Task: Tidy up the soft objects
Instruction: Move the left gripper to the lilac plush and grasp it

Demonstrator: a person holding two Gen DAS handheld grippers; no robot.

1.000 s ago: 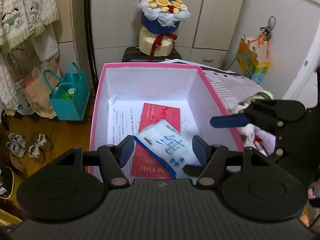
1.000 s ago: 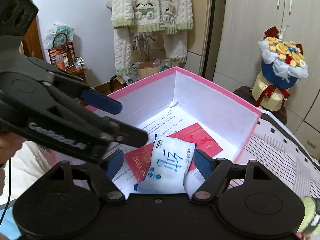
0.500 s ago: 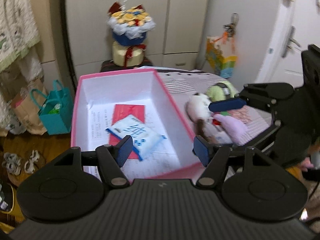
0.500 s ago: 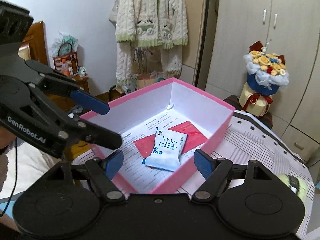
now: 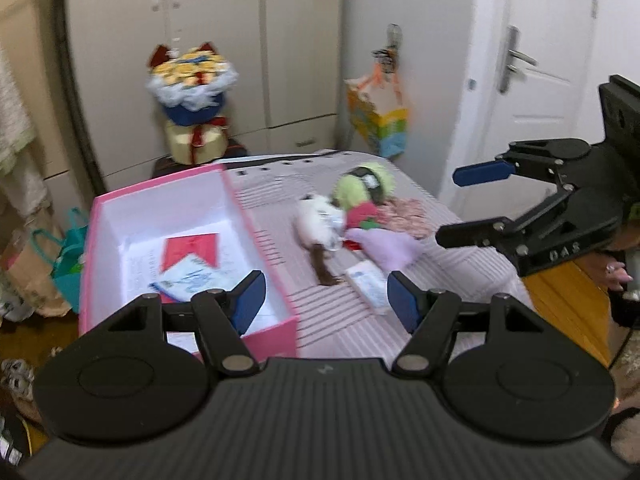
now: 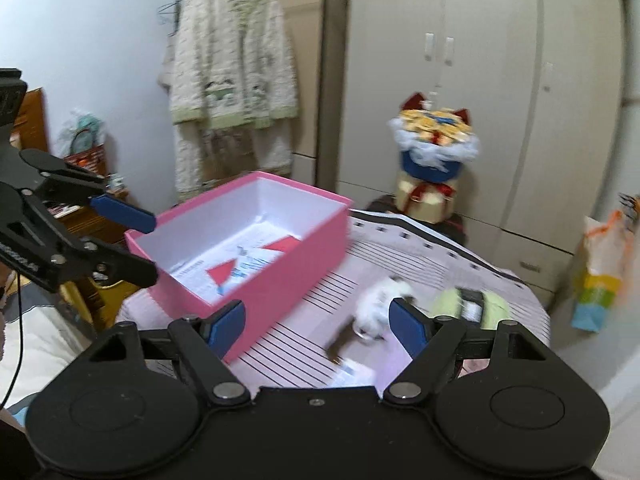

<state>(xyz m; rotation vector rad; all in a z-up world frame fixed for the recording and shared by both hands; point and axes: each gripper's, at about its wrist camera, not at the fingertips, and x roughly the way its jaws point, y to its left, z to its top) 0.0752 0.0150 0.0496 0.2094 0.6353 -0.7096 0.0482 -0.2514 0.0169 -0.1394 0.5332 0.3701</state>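
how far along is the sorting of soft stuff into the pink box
Early. One tissue pack lies in the pink box. Nothing is in hand: the left hand-held gripper and right hand-held gripper are open. The white plush, green plush, purple toy and second pack remain outside.

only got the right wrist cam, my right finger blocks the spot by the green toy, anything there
Observer: Yes, a purple plush lies just in front of the green toy.
Operator: anything else in that pile
Observer: A red and pink soft piece sits between the white toy and the purple plush.
Operator: whats the white bit at my bottom edge
Observer: A tissue pack, lying flat on the striped cover.
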